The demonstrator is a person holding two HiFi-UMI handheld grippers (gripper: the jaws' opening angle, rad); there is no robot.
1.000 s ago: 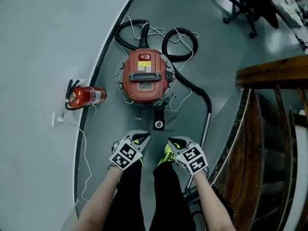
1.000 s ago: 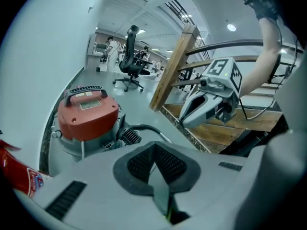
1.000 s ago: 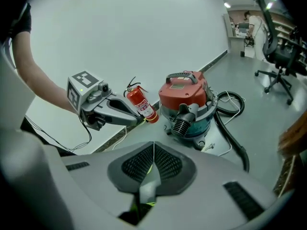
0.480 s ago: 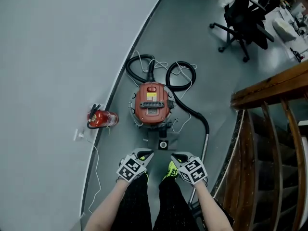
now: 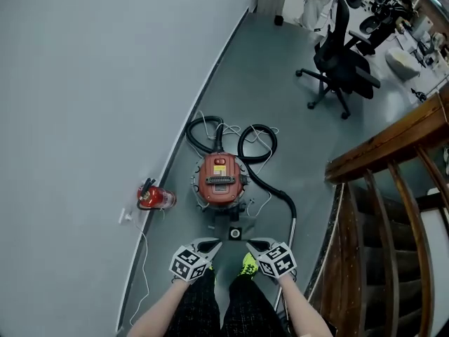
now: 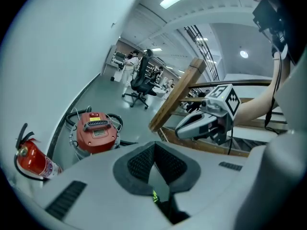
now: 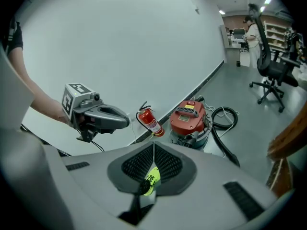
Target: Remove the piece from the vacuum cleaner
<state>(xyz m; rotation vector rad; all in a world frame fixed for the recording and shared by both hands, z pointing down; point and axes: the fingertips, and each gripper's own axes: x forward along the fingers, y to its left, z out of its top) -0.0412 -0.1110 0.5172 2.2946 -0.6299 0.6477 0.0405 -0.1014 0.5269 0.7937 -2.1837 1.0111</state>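
Grey floor point(image 5: 280, 104) bears the vacuum cleaner point(image 5: 220, 181); left hand-held gripper point(image 5: 212, 244) and right hand-held gripper point(image 5: 252, 244) are closed.

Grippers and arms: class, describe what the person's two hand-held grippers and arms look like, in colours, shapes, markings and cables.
The left gripper and right gripper match: pale grey moulded shells, dark ribbed pads, a white cube with black square markers, a thin black cable beneath. The forearms are uncovered; a dark short sleeve shows.
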